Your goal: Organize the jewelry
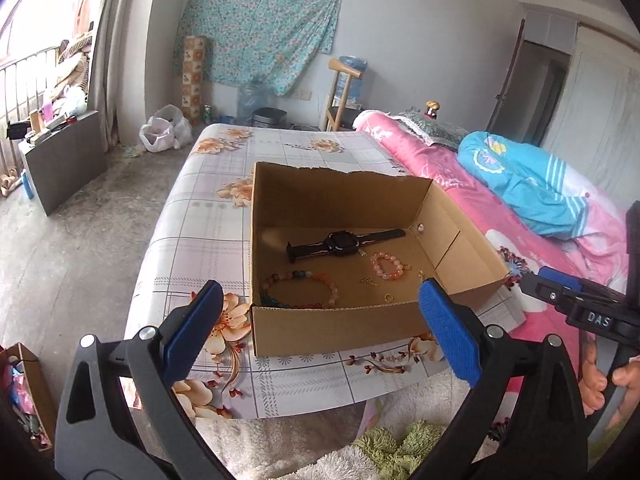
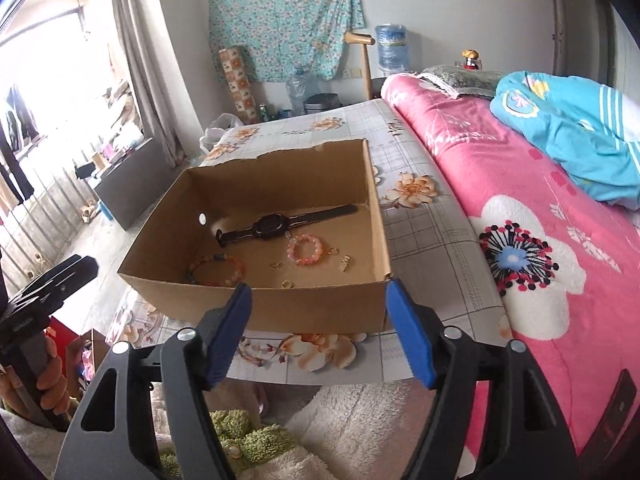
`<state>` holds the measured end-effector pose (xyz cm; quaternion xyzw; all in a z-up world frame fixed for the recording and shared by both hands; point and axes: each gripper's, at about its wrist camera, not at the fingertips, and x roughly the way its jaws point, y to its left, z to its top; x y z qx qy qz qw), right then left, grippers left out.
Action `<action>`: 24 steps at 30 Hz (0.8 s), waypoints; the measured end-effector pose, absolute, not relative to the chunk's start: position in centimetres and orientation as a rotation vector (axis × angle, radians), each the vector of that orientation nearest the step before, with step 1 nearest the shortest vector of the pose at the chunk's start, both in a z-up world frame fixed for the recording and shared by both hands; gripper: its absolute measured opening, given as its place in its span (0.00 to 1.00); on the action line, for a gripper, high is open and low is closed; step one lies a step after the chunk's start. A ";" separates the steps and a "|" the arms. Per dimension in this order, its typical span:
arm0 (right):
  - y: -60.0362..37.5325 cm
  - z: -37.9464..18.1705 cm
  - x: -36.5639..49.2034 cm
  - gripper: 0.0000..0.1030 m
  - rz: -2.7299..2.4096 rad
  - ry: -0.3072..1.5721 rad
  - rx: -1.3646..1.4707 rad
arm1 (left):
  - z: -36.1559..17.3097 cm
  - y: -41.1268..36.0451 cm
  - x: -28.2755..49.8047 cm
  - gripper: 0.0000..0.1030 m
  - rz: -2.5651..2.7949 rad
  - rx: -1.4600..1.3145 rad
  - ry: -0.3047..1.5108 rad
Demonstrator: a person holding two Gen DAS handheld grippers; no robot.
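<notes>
An open cardboard box (image 1: 340, 330) (image 2: 320, 308) stands on a floral tablecloth. Inside lie a black watch (image 1: 344, 242) (image 2: 276, 226), a pink bead bracelet (image 1: 387, 266) (image 2: 306, 250), a multicolour bead bracelet (image 1: 300, 290) (image 2: 218, 270), and small gold pieces (image 1: 389, 298) (image 2: 287, 284). My left gripper (image 1: 320, 320) is open and empty, just in front of the box's near wall. My right gripper (image 2: 318, 312) is open and empty at the box's near right corner; it also shows at the right edge of the left wrist view (image 1: 576, 300).
A bed with a pink floral blanket (image 2: 520, 240) and a blue quilt (image 2: 572, 120) lies to the right. A white fluffy cloth (image 2: 360, 432) and a green fluffy cloth (image 1: 400, 448) lie below the table edge. A grey cabinet (image 1: 64, 160) stands at the left.
</notes>
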<state>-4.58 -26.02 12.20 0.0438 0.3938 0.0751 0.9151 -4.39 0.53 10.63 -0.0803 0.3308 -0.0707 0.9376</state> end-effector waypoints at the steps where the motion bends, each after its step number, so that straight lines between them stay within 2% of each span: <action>1: -25.7 12.0 -4.6 0.74 0.153 0.818 0.088 | 10.5 0.3 -4.4 0.92 -0.136 -0.163 0.687; 9: -24.0 9.7 -4.3 0.87 0.088 0.905 0.056 | 8.9 -1.2 -3.7 0.92 -0.045 -0.130 0.784; 17: -23.7 7.3 -3.4 0.87 0.049 0.978 0.065 | 5.7 -1.8 -2.4 0.92 -0.006 -0.127 0.926; 24: -23.3 6.5 -2.9 0.87 0.035 1.007 0.037 | 5.5 -2.5 -2.4 0.92 0.019 -0.093 0.932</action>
